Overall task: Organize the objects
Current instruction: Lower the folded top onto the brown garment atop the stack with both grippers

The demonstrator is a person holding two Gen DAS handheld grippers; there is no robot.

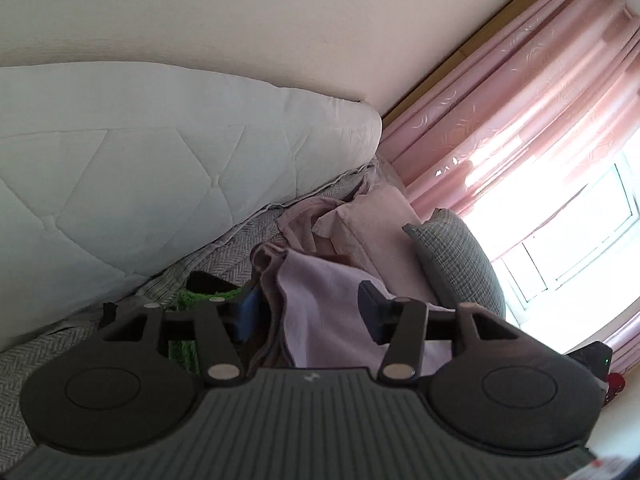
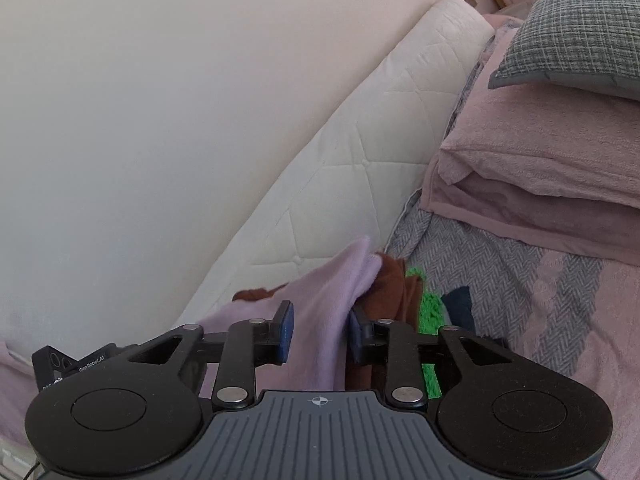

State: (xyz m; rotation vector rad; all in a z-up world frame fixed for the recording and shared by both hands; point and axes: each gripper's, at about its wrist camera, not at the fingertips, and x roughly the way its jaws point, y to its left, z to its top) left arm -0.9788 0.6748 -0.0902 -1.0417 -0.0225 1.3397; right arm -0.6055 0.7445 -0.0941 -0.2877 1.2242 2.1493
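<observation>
Left wrist view
- Left gripper [image 1: 310, 312]: low in the frame, jaws spread; the lilac cloth [image 1: 320, 300] lies between the fingers, but the pads do not press on it.
- Lilac cloth: centre of the frame, draped in folds that run down toward the gripper body.
- Green item [image 1: 188, 298]: a bright green scrap at lower left, just beside the left finger, partly hidden by a dark shape.
- Folded pink blanket [image 1: 376, 232]: right of centre, above the cloth.
- Grey cushion [image 1: 456, 256]: at the right, leaning against the blanket.
- White quilted mattress [image 1: 140, 160]: fills the left half, tilted against the wall.
- Grey herringbone bedspread [image 1: 224, 252]: a strip below the mattress edge.
- Pink curtains [image 1: 540, 100]: upper right — a bright window below them.

Right wrist view
- Right gripper [image 2: 320, 334]: bottom centre, jaws parted; a ridge of the lilac cloth [image 2: 320, 308] stands between the pads, and whether they grip it I cannot tell.
- Rust-brown cloth [image 2: 390, 284]: just right of the lilac cloth, touching it.
- Green item [image 2: 430, 308]: right of the brown cloth, on the bedspread [image 2: 500, 280].
- Folded pink blanket [image 2: 540, 152]: right side — the grey cushion [image 2: 576, 28] rests on top, upper right.
- White quilted mattress [image 2: 380, 140]: slants from upper right to lower left.
</observation>
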